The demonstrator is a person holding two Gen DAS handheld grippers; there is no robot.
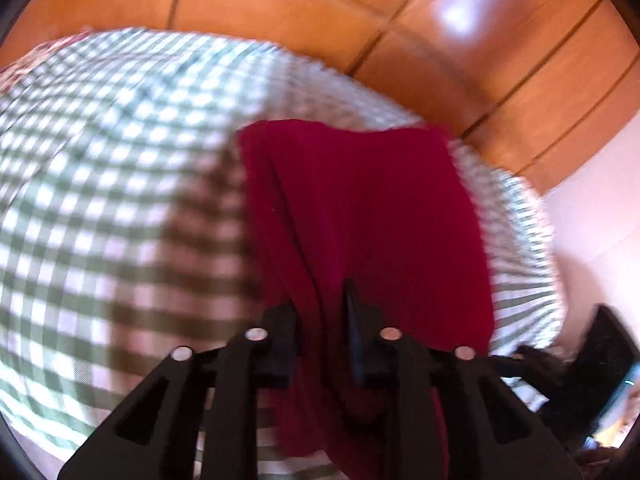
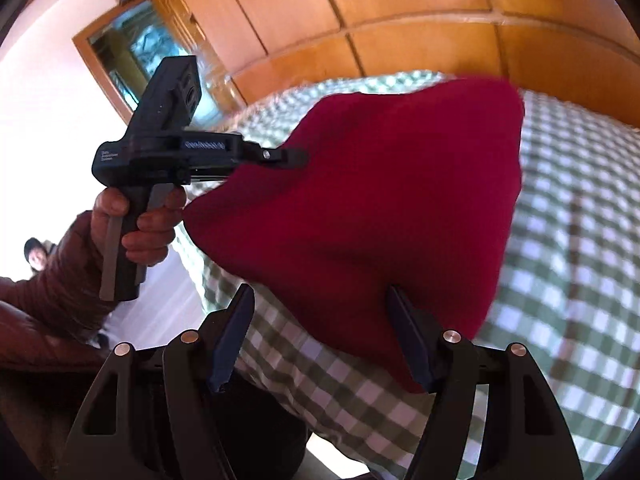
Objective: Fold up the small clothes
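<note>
Right wrist: wardrobe (image 2: 400, 12) behind garment (image 2: 380, 208).

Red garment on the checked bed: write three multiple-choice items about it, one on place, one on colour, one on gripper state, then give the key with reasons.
1. Where does the red garment lie?
A. On the green-and-white checked bedcover
B. On a bare wooden floor
C. Inside a drawer

2. What colour is the furniture behind the bed?
A. White
B. Orange-brown wood
C. Black

3. How does the right gripper stand?
A. Shut on the garment
B. Open, with checked cover showing between its fingers
C. Out of view

Key: 1 A, the cloth spreads over the checks; 2 B, the wooden panels are glossy orange-brown; 3 B, its fingers stand wide apart while the left gripper pinches the cloth's edge.
</note>
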